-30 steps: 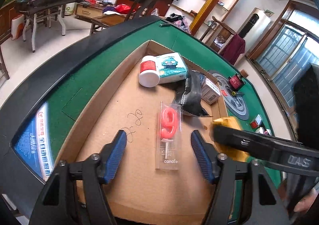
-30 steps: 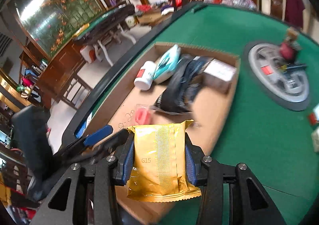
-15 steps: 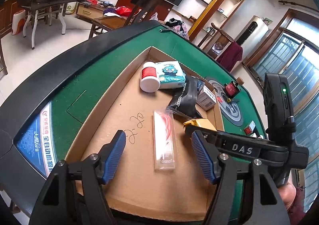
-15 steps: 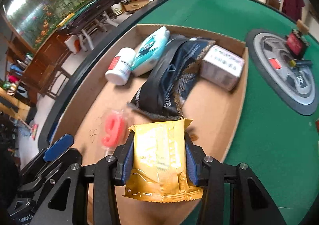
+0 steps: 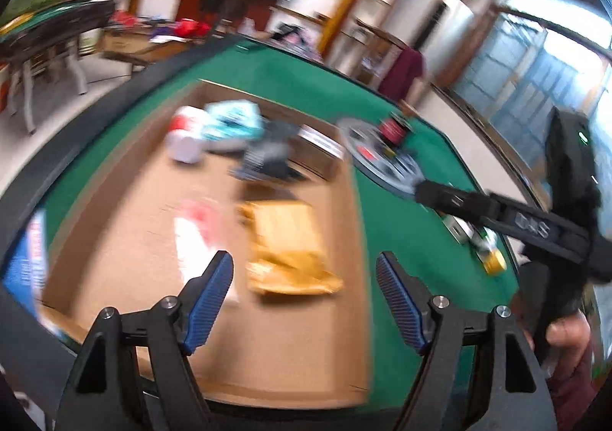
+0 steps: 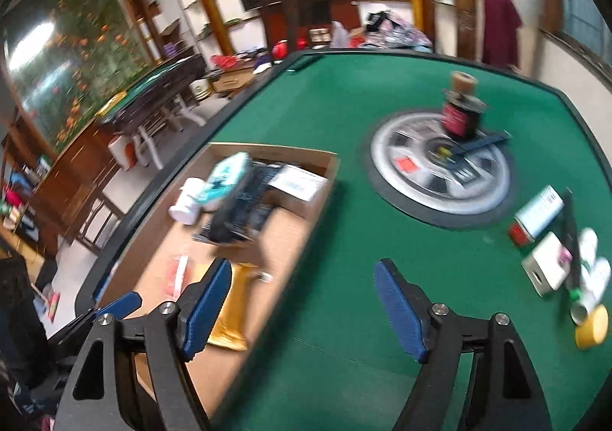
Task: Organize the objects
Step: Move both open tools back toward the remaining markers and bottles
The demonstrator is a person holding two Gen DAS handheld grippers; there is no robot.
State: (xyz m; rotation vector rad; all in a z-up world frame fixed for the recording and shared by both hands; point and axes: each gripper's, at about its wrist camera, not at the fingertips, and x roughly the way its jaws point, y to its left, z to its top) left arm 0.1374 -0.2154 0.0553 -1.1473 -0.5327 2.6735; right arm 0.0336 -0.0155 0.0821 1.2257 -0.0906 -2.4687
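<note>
While both grippers (image 5: 304, 301) (image 6: 302, 306) have just opened empty, the gold packet (image 5: 290, 247) lies boxed beside the candle pack (image 5: 199, 236).

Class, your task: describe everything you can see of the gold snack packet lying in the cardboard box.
The gold packet is a flat, shiny foil-like pouch with crimped ends, slightly crumpled. It lies flat on the floor of the cardboard box, near the box's right wall, beside the clear candle pack and in front of the dark bag. Nothing grips it: both grippers' jaws stand open and empty above it. Motion blur hides any print.
</note>
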